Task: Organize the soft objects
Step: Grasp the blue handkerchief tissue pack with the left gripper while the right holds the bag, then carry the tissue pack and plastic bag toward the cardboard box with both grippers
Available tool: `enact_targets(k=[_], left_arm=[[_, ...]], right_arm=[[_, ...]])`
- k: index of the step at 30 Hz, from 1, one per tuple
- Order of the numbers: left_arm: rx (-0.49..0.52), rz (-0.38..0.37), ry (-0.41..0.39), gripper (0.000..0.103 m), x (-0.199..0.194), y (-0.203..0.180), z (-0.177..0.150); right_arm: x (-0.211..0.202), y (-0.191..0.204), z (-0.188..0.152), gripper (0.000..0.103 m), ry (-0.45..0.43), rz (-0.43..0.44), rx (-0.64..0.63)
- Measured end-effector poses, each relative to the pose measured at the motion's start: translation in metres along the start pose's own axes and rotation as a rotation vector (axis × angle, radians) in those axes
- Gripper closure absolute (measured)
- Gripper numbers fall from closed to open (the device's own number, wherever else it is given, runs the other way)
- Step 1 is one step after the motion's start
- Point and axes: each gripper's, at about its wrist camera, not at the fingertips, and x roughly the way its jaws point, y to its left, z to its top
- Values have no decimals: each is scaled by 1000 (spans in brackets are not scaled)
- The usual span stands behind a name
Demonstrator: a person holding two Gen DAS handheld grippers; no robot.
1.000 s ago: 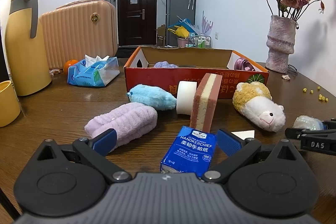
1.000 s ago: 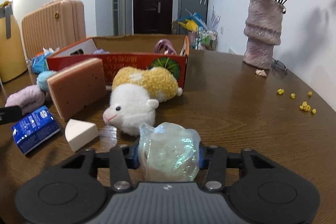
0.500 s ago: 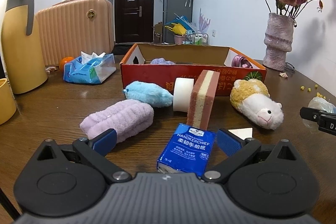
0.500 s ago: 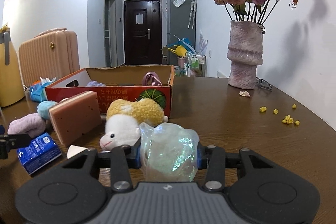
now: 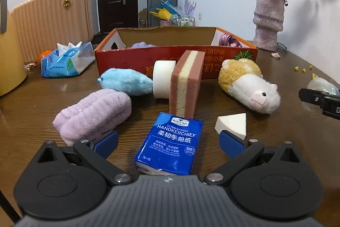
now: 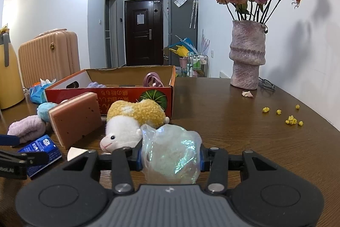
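Observation:
My right gripper [image 6: 171, 157] is shut on a crumpled iridescent plastic bag [image 6: 172, 152] and holds it above the table. My left gripper [image 5: 169, 140] is open around a blue handkerchief pack [image 5: 172, 143] lying on the table. A red cardboard box [image 5: 176, 54] stands behind, with a purple item inside. In front of it lie a blue plush [image 5: 125, 81], a lilac fuzzy roll [image 5: 93, 113], a white round sponge [image 5: 162, 78], a pink layered sponge [image 5: 186, 83], a yellow-white plush hamster [image 5: 246, 83] and a white wedge sponge [image 5: 232, 123].
A pink vase with dried roses [image 6: 247, 56] stands at the back right, with yellow bits [image 6: 291, 119] scattered near it. A tissue pack [image 5: 65, 61], a peach suitcase [image 5: 53, 20] and a yellow jug [image 5: 8, 52] stand at the left.
My right gripper has risen from the table with the plastic bag in it. My left gripper has crept forward around the handkerchief pack.

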Motion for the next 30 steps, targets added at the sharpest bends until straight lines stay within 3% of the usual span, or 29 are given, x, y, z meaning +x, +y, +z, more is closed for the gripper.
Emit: enact_targets(k=[4,15,22,30], left_arm=[[0,1,33,2,12,2,2],[5,-37,61,49,18,2,2],[-9,-31,44,50,14,5,3],[-18,-14,-26,50,-1,8,5]], right_arm=[[0,0,0,59,2,-4,1],[1,0,0,59,3,-7,1],[1,-1,-1,59,3,-15,1],[-1,-1,-1,59,-7,-15,4]])
